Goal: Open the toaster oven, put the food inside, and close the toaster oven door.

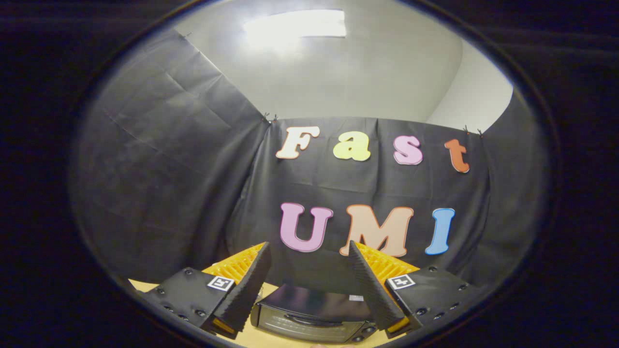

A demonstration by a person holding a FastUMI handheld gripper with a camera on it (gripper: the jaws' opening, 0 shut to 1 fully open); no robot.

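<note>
The tool hung with its fingers spread wide and nothing between them, high above the toaster oven, which sat door shut on the worktop just beyond the fingertips. A descent from that height risked missing the handle.

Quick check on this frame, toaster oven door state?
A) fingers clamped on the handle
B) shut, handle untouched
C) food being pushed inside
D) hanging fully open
B: the toaster oven sits on the table with its door flush and shut, and the gripper is open above it with fingers spread apart, holding nothing.
</note>
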